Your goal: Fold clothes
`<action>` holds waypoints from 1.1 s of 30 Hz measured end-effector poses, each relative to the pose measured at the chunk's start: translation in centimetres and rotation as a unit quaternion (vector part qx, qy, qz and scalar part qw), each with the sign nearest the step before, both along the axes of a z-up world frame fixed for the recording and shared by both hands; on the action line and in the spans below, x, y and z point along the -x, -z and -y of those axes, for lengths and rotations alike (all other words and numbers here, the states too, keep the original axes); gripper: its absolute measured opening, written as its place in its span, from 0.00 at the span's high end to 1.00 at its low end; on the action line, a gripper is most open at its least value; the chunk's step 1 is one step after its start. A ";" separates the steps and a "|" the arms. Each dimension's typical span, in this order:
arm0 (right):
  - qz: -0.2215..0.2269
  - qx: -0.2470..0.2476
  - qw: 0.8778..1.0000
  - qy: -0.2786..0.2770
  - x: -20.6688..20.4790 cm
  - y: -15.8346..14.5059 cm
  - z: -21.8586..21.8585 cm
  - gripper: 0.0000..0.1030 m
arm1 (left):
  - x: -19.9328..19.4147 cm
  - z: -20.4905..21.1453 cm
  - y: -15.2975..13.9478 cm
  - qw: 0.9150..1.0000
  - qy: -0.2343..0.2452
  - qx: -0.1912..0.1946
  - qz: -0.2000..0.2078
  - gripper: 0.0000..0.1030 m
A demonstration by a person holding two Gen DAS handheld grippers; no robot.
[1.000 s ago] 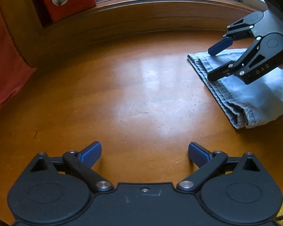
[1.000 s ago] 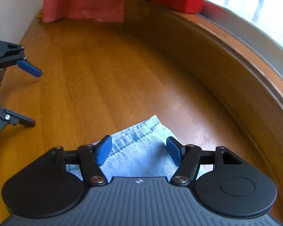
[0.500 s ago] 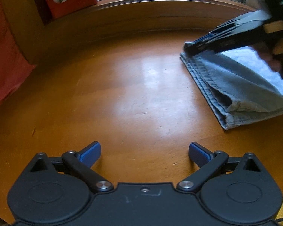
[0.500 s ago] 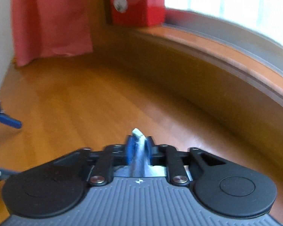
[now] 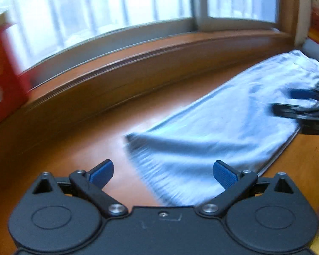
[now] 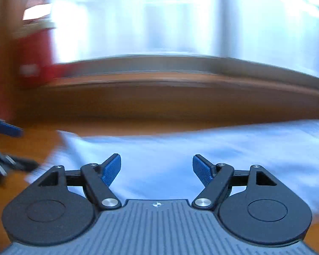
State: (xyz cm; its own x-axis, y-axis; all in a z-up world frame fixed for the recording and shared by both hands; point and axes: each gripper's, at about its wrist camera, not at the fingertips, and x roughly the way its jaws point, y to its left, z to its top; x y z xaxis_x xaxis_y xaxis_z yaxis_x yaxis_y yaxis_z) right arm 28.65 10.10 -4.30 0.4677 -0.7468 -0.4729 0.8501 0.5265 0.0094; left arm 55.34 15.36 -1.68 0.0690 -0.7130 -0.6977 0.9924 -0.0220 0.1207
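Note:
A folded pale blue denim garment (image 5: 212,131) lies flat on the orange wooden table (image 5: 78,140), running from near my left gripper toward the far right. My left gripper (image 5: 162,171) is open over the garment's near end, nothing pinched between its blue pads. In the right wrist view the same garment (image 6: 180,148) spreads under my right gripper (image 6: 157,169), whose jaws are opening with the cloth lying below them, not gripped. The right gripper (image 5: 291,101) also shows at the right edge of the left wrist view, above the garment. Both views are blurred by motion.
A raised wooden sill (image 5: 138,63) and window (image 5: 117,10) run along the table's far side. A red box (image 5: 4,68) stands on the sill at the left. The left gripper's fingers (image 6: 4,127) show at the left edge of the right wrist view.
The right gripper pinched the garment's end, swung it over and let go; its jaws now stand wide. Both cameras turned toward the window, and the left gripper came over the garment's near end.

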 end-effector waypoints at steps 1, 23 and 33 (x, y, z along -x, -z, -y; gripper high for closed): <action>-0.014 0.008 0.998 0.054 2.5 0.5 -0.1 0.28 | 0.9 0.8 0.0 1.000 0.011 -0.001 0.000 0.03; -0.086 0.016 0.957 0.276 23.7 5.4 13.4 0.60 | 37.6 30.4 1.0 0.964 0.256 -0.019 0.065 0.03; -0.064 0.032 0.952 0.299 24.6 2.9 13.3 0.87 | 44.9 37.0 5.7 0.959 0.251 -0.041 0.121 0.03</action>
